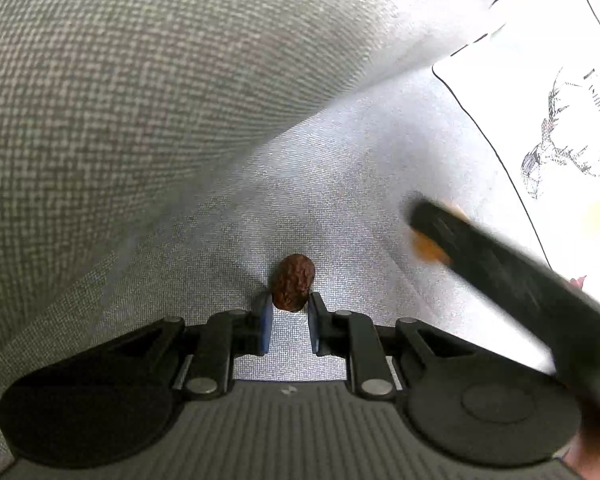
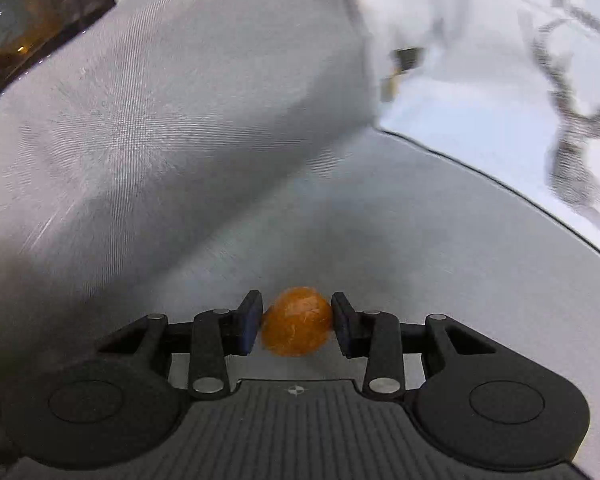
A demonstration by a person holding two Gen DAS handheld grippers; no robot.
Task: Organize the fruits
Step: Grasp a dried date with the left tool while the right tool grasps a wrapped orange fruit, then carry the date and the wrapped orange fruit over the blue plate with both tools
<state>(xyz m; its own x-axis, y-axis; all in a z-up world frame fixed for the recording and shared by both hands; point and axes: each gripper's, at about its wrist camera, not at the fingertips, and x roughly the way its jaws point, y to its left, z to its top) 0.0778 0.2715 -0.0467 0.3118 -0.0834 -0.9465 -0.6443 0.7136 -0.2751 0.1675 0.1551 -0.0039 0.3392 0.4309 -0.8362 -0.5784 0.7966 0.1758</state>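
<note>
In the left wrist view, my left gripper (image 1: 290, 306) is shut on a small wrinkled dark-brown fruit (image 1: 293, 286), like a dried date, held at its fingertips above a grey fabric sofa seat (image 1: 340, 184). The right gripper (image 1: 432, 232) shows there as a blurred black arm at the right, with an orange fruit (image 1: 426, 249) peeking out beside it. In the right wrist view, my right gripper (image 2: 296, 316) is shut on a small round orange fruit (image 2: 296, 322), held over the same grey seat (image 2: 420, 240).
A grey sofa back cushion (image 1: 140, 100) rises at the left and it also fills the left of the right wrist view (image 2: 160, 120). A white pillow with a black line drawing and piping (image 1: 540, 120) lies at the right; it is blurred in the right wrist view (image 2: 500, 80).
</note>
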